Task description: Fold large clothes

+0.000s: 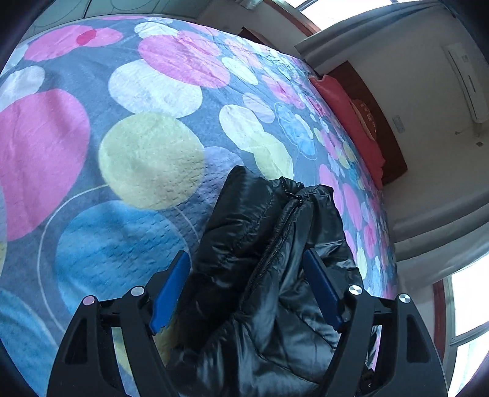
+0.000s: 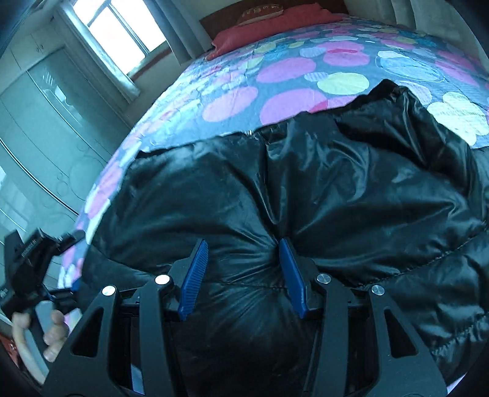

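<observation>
I had the jacket (image 2: 305, 189) bunched low in both frames on the bed (image 1: 91, 137). Right gripper (image 2: 244, 271) pinched a fold; left gripper (image 1: 244, 274), jaws wide, straddled the collar, grip unclear. I judged lifting evenly best.

glossy black puffer jacket (image 2: 336, 189), matt textured cloth bedspread (image 1: 146, 158), ribbed blue claw pads (image 2: 195, 274)

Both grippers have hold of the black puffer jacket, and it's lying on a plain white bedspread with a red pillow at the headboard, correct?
Not quite. The bedspread is not plain white: it is grey with big pink, blue, yellow and white circles, as the left wrist view shows. The rest stands: both grippers pinch the black puffer jacket, red pillow at the headboard.
</observation>
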